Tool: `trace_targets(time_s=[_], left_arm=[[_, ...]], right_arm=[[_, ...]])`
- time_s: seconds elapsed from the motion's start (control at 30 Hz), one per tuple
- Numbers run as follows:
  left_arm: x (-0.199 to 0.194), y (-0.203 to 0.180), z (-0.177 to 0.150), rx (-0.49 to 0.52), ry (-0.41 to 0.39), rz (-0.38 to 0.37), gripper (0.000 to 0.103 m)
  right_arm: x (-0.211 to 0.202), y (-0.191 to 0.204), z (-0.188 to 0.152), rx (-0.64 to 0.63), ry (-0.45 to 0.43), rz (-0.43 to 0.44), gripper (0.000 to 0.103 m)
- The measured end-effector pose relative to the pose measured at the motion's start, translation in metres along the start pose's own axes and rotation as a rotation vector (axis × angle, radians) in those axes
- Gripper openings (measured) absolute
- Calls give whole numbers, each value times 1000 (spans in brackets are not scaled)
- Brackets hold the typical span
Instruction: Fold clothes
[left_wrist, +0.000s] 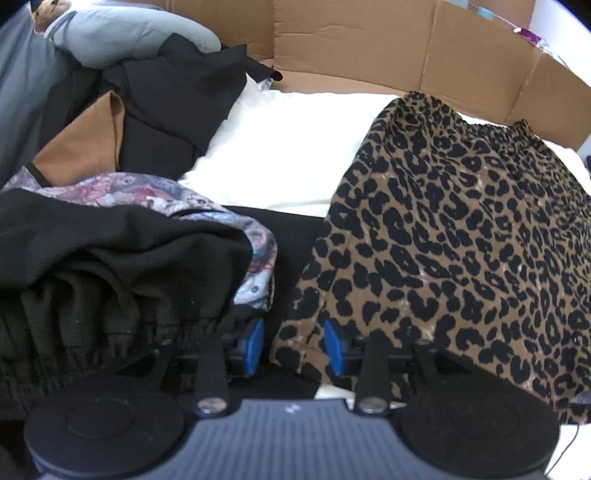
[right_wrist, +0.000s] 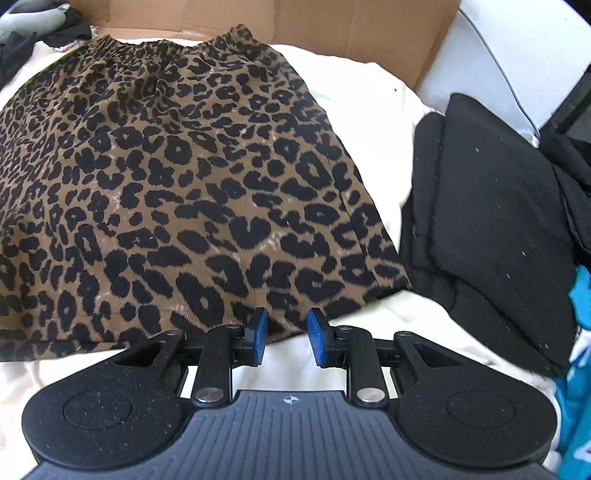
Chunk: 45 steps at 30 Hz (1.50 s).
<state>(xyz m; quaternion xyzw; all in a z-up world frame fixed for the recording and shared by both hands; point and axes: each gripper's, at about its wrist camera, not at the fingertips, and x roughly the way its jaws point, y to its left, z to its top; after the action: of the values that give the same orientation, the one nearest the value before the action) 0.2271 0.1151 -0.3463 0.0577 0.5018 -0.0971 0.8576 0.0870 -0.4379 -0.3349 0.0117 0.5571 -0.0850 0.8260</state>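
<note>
A leopard-print skirt (left_wrist: 461, 229) lies spread on the white sheet (left_wrist: 288, 155), its elastic waistband at the far end. In the left wrist view my left gripper (left_wrist: 294, 345) is at the skirt's near left corner. Its blue pads (left_wrist: 255, 345) stand apart, with the corner lying loose between them and nothing pinched. In the right wrist view the skirt (right_wrist: 177, 177) fills the left and middle. My right gripper (right_wrist: 287, 336) sits at its near hem toward the right corner, jaws apart, with hem and sheet (right_wrist: 369, 321) showing in the gap.
Black trousers with an elastic waistband (left_wrist: 110, 280), a floral cloth (left_wrist: 155, 195), a brown cloth (left_wrist: 81, 147) and more black clothes (left_wrist: 177, 103) are heaped on the left. A folded black garment (right_wrist: 495, 221) and a teal item (right_wrist: 580, 369) lie on the right. A cardboard wall (left_wrist: 369, 48) runs along the back.
</note>
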Motion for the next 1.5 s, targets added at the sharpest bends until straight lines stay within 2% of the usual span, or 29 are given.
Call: trace_targets(time_s=[0.13, 0.33, 0.5, 0.7, 0.8, 0.9, 1.0, 1.13, 1.23, 1.37, 1.5], left_arm=[[4, -1, -6, -3, 2, -1, 40], [4, 1, -8, -33, 0, 3, 40], [8, -1, -10, -20, 3, 17, 40], [11, 6, -14, -28, 12, -6, 40], [13, 10, -12, -19, 19, -15, 34], [15, 13, -10, -10, 25, -21, 33], [21, 12, -9, 4, 24, -18, 33], [25, 11, -6, 18, 16, -20, 35], [22, 9, -10, 31, 0, -18, 34], [14, 7, -16, 7, -2, -22, 25], [7, 13, -23, -28, -2, -41, 24]], right_arm=[[-20, -2, -2, 86, -71, 95, 30], [-29, 23, -4, 91, -161, 196, 31], [-32, 39, -6, 74, -197, 199, 31], [-32, 44, -7, 79, -167, 211, 31], [-25, 47, -12, 107, -154, 209, 31], [-17, 51, -13, 84, -120, 226, 31], [-17, 55, -12, 39, -125, 209, 31], [-12, 53, -10, 84, -114, 215, 31], [-10, 59, -10, 70, -109, 216, 31], [-12, 65, -14, 36, -107, 226, 31], [-11, 68, -15, 37, -99, 230, 31]])
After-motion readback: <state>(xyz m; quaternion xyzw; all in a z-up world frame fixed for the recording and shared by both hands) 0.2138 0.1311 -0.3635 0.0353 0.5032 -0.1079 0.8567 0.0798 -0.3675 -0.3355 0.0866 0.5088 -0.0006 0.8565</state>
